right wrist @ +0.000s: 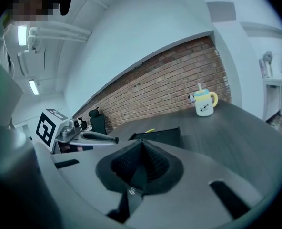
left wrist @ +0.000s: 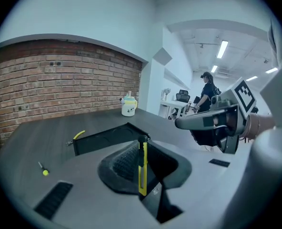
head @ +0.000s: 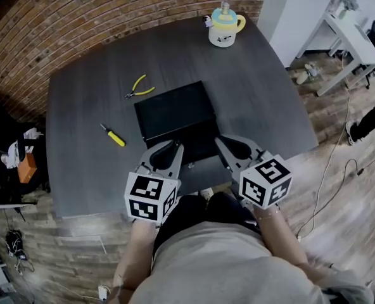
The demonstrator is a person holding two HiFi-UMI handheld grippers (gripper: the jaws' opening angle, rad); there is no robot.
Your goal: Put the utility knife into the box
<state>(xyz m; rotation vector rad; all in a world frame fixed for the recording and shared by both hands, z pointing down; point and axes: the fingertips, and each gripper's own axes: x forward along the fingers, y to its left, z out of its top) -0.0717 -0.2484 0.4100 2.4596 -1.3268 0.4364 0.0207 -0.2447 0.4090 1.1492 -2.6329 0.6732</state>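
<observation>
In the left gripper view a yellow utility knife (left wrist: 142, 168) stands upright between the jaws of my left gripper (left wrist: 142, 141), which is shut on it. The black box (head: 175, 114) lies in the middle of the dark table, directly beyond both grippers; it also shows as box (left wrist: 107, 140) and box (right wrist: 160, 136). In the head view my left gripper (head: 173, 149) hovers at the box's near left corner. My right gripper (head: 223, 142) is at the near right corner. The right gripper (right wrist: 141, 144) has its jaws shut with nothing between them.
Yellow-handled pliers (head: 140, 87) lie left of the box's far side. A small yellow screwdriver (head: 113, 136) is on the table to the left. A lidded mug (head: 225, 27) stands at the table's far edge. A brick wall runs behind the table (head: 270, 100).
</observation>
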